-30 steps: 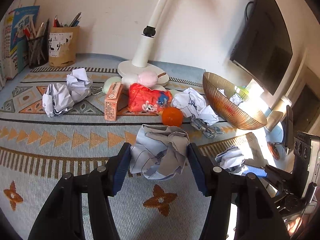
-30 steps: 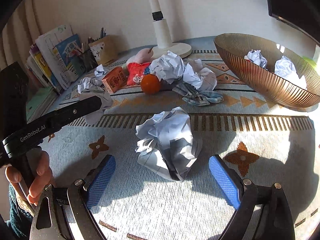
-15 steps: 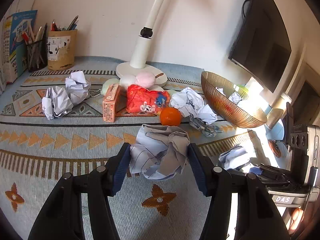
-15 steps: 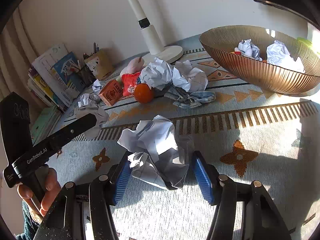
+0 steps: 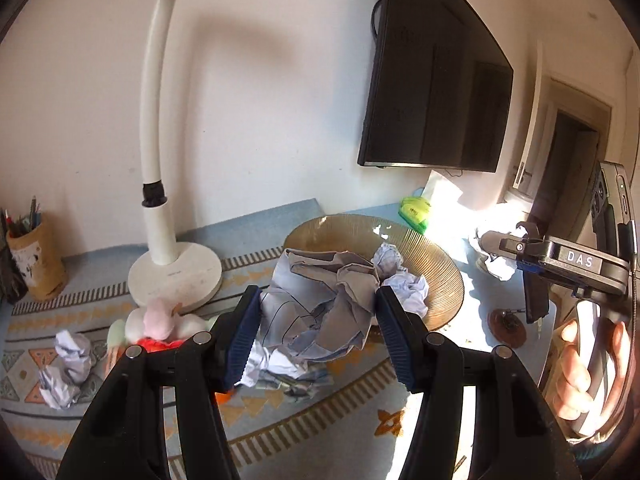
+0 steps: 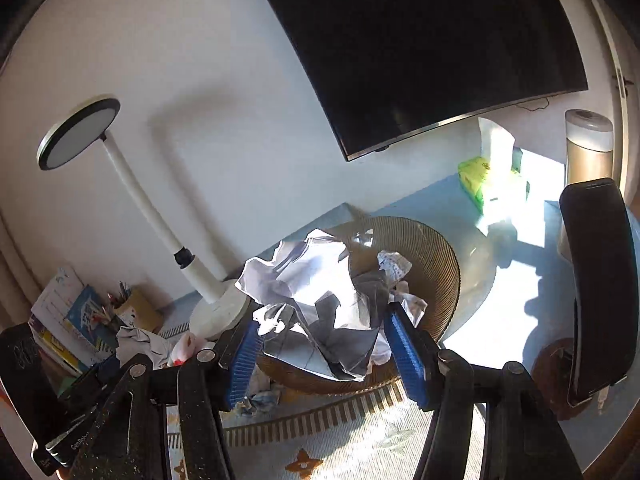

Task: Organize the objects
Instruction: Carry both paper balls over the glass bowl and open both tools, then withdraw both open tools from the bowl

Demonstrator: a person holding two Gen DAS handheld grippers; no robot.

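Note:
My left gripper [image 5: 318, 320] is shut on a grey-white crumpled paper ball [image 5: 320, 304], held in the air in front of the ribbed brown bowl [image 5: 444, 272]. My right gripper [image 6: 324, 344] is shut on another crumpled paper ball [image 6: 320, 300], lifted just before the same bowl [image 6: 444, 264]. Inside the bowl lie smaller paper balls [image 6: 394, 264]. In the left wrist view the right gripper's body [image 5: 560, 260] shows at the right edge, held by a hand [image 5: 576, 376].
A white desk lamp [image 5: 160, 200] stands on the patterned mat [image 5: 360, 408], with a dark screen [image 5: 432, 100] on the wall. Loose paper balls [image 5: 68, 364], a plush toy [image 5: 156, 320], a pen cup [image 5: 32, 256] and a green packet [image 5: 416, 210] lie around. Books [image 6: 68, 320] lean at the left.
Both grippers rose off the mat with their paper balls and swung towards the bowl. The right gripper, open around its ball a second ago, closed on it.

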